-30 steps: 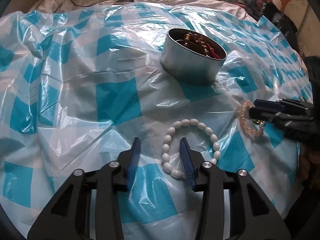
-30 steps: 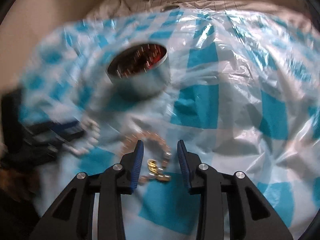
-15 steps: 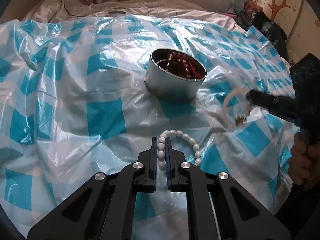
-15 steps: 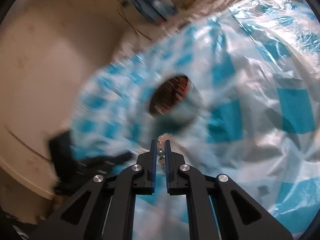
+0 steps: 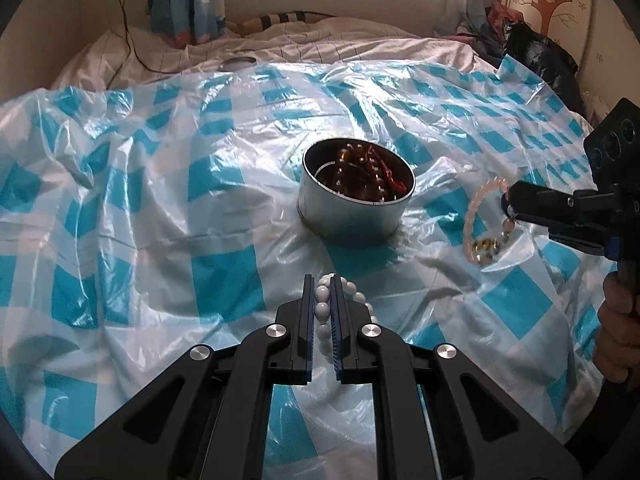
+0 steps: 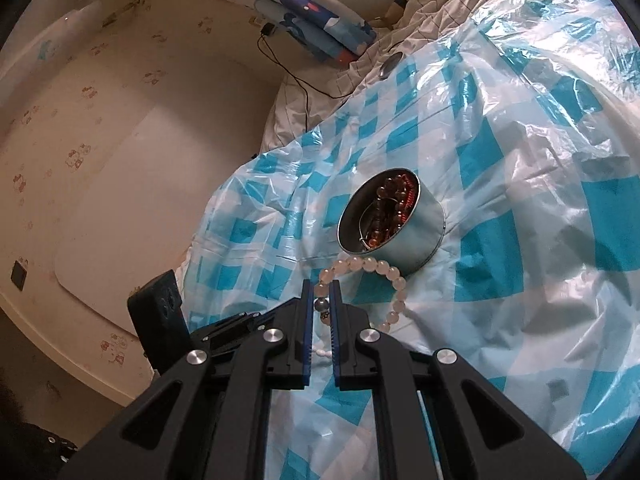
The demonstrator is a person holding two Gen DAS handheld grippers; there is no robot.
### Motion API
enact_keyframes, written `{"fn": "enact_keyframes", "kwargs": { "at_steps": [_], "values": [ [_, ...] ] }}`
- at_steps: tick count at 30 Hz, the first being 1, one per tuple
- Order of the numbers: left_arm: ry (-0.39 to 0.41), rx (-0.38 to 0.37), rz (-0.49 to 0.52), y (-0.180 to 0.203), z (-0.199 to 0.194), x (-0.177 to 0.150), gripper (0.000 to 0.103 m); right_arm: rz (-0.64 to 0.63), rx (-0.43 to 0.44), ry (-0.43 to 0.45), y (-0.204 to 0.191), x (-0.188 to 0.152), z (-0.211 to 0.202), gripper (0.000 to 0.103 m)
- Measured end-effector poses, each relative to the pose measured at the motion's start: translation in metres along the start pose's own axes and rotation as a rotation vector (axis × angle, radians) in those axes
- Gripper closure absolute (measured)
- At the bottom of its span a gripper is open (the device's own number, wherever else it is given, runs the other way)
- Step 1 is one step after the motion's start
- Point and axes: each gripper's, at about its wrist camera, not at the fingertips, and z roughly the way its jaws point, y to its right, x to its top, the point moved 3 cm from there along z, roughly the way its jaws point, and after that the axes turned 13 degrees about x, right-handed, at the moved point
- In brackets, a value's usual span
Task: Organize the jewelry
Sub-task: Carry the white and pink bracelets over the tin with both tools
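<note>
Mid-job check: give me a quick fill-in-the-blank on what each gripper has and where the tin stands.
1. The left gripper is shut on a bracelet of ____ oval beads.
2. The right gripper is shut on a bracelet of pale ____ round beads.
3. The round silver metal tin stands on a blue-and-white checked ____ sheet.

Missing words: white; pink; plastic

We find a bed (image 5: 360,46) with a pale lined sheet. A blue-and-white checked plastic sheet (image 5: 168,208), crumpled, lies over most of it. On the plastic stands a round metal tin (image 5: 352,220), upright and open. A small round disc (image 5: 237,63) rests beyond the plastic's far edge.
</note>
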Motion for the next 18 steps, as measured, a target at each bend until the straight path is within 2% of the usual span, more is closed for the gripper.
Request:
{"fn": "enact_keyframes", "kwargs": {
  "at_steps": [7,18],
  "values": [
    [0.042,0.019,0.002,0.003,-0.009,0.009,0.096,-0.011,-0.002,-0.026,-0.001,-0.001,0.007,0.095],
    [0.075,0.004,-0.003,0.011,-0.016,0.023,0.096,-0.012,0.003,-0.027,-0.002,0.001,0.012,0.095]
  ]
}}
